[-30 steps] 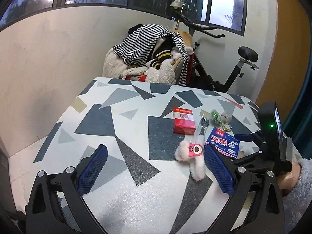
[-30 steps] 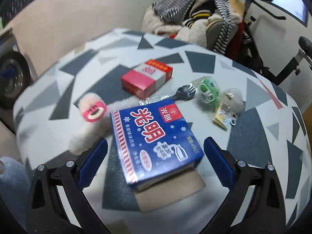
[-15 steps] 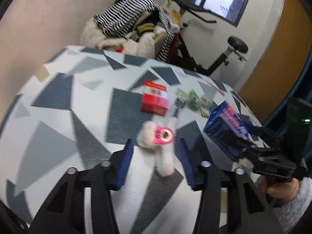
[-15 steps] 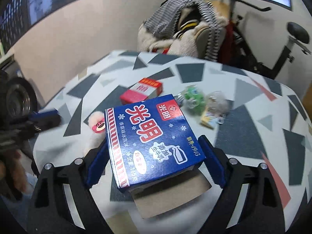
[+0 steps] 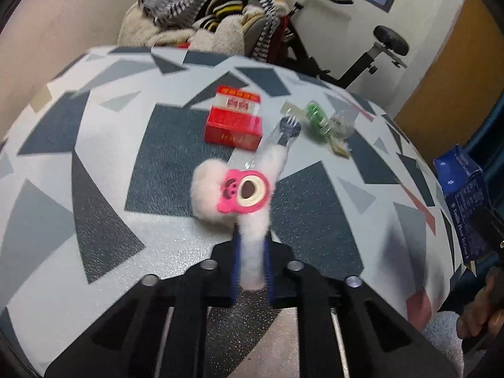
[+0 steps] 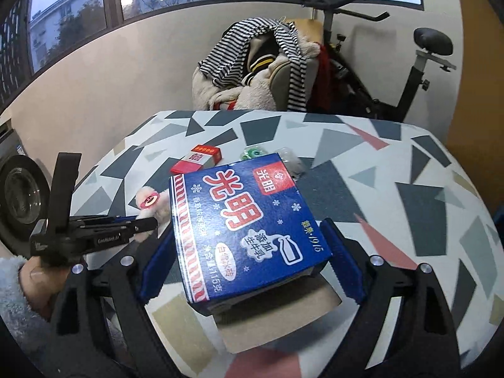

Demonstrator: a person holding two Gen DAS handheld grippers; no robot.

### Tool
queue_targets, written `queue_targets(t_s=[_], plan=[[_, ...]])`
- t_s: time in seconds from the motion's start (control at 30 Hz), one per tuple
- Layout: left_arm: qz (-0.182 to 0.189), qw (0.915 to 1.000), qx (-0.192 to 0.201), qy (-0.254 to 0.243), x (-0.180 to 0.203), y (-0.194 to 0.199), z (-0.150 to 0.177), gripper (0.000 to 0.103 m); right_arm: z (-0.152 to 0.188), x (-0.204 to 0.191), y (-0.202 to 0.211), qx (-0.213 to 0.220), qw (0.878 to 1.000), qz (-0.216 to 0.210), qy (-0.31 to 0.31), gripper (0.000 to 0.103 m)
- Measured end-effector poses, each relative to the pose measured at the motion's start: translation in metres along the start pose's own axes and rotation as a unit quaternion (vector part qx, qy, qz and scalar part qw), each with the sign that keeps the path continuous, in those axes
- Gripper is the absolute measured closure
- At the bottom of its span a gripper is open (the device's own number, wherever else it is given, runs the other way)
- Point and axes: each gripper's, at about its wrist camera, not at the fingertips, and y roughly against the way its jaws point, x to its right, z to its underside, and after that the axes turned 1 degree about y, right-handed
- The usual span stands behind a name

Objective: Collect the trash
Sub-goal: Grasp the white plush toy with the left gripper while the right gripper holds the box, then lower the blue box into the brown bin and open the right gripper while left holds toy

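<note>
A lived-in home room: an exercise bike by the windows, a clothes-heaped chair behind a geometric-patterned table, a washing machine.

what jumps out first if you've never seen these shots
The big blue ice cream carton, clamped in the right tool above the near table edge. Next, the fluffy white toy with a pink bear face, its tail pinched in the left tool, just in front of a red box.
</note>
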Motion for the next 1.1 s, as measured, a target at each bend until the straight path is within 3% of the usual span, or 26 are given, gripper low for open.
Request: queue_targets(t_s=[0.3, 0.67, 1.1], plan=[[0.03, 0.9982, 0.051, -0.014, 0.017, 0.067, 0.002, 0.093, 0.009, 0.007, 0.034, 0.01, 1.0, 0.006, -0.007, 0.017], [0.069, 0.991, 0.11, -0.033, 0.038, 0.166, 0.044, 0.093, 0.047, -0.018, 0.08, 0.007, 1.0, 0.003, 0.018, 0.017], [0.091, 0.9881, 0.118, -0.039, 0.048, 0.203, 0.109, 0.093, 0.109, -0.06, 0.09, -0.046, 0.998, -0.027, 0.035, 0.017]])
